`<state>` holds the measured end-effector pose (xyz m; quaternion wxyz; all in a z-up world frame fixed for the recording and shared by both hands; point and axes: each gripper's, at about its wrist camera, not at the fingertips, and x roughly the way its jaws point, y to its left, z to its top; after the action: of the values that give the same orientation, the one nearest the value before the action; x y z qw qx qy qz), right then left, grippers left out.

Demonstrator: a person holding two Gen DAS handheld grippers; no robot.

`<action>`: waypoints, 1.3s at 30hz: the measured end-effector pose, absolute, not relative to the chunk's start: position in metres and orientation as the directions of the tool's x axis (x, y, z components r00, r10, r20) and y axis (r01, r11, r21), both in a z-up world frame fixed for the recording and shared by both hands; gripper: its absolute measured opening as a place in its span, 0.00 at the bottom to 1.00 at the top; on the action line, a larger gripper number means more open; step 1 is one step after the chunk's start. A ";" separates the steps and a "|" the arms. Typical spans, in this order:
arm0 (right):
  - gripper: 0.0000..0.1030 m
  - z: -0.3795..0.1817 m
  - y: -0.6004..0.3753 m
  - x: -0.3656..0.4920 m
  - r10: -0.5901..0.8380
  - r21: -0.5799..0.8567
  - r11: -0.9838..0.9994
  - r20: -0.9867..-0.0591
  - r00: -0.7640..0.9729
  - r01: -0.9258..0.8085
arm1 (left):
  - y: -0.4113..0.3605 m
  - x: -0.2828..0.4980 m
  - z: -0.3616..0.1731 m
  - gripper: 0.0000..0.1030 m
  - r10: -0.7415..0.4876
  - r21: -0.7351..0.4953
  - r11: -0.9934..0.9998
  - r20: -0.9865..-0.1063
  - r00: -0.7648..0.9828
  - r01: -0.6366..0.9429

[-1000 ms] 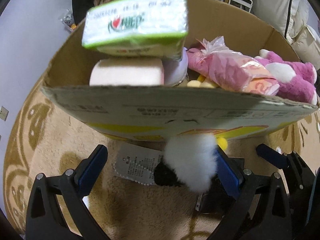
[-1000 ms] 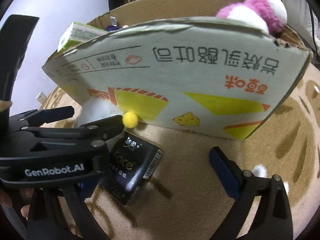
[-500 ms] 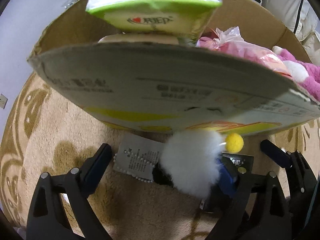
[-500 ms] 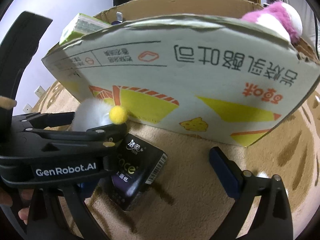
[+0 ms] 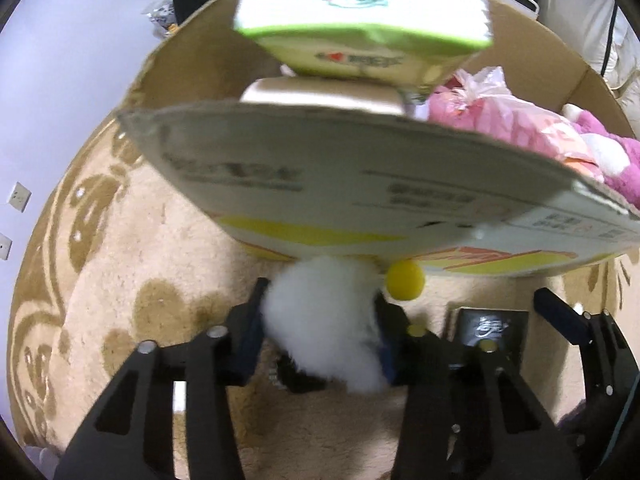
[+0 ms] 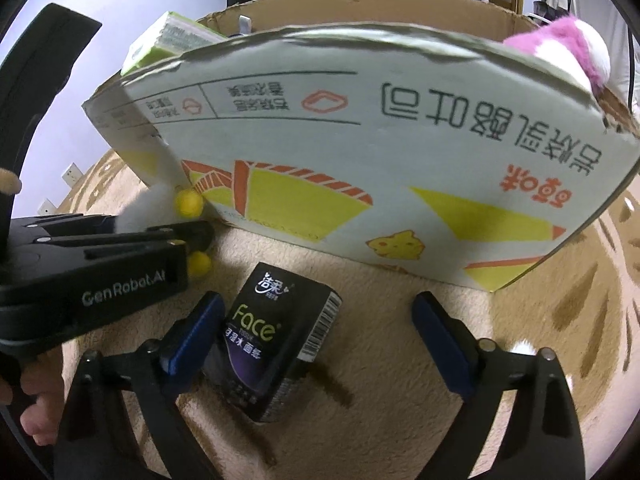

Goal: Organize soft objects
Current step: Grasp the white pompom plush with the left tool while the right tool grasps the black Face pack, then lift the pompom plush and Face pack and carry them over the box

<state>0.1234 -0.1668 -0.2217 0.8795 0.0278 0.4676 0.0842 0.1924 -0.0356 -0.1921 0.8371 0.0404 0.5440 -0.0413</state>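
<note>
Since a second ago the left gripper (image 5: pixel 320 334), over beige patterned carpet (image 5: pixel 120 280) beside a printed cardboard box (image 6: pixel 360 160), is closing, pinching a fluffy white plush toy (image 5: pixel 320 320), while the right gripper's (image 6: pixel 320 344) spread, narrowing fingers (image 6: pixel 444 344) flank a black tissue pack (image 6: pixel 272 340).

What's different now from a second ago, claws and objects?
The left claw, wide open a second ago, is closing on the white fluffy toy, its pads now against the toy's sides. The right claw has edged toward the black tissue pack, which now lies between its jaws, untouched; they are just starting to close. The cardboard box and its contents stayed put on the rug.
</note>
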 end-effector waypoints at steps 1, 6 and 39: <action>0.89 -0.220 -0.164 0.122 0.167 0.121 0.985 -0.817 0.552 -0.120 | -0.034 0.193 -0.192 0.35 -0.026 0.019 0.994 -0.914 0.405 0.108; 0.68 -0.212 -0.157 0.117 0.144 0.116 0.990 -0.811 0.567 -0.084 | -0.024 0.189 -0.188 0.33 -0.026 0.018 0.994 -0.912 0.409 0.104; 0.52 -0.172 -0.211 0.066 0.231 0.254 0.965 -0.735 0.637 -0.056 | -0.023 0.107 -0.116 0.32 0.031 0.113 0.987 -0.819 0.573 0.110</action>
<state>0.0657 -0.2110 -0.1718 0.8988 0.1044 0.4183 0.0798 0.1072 -0.0234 -0.1163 0.8835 0.0759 0.4617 -0.0224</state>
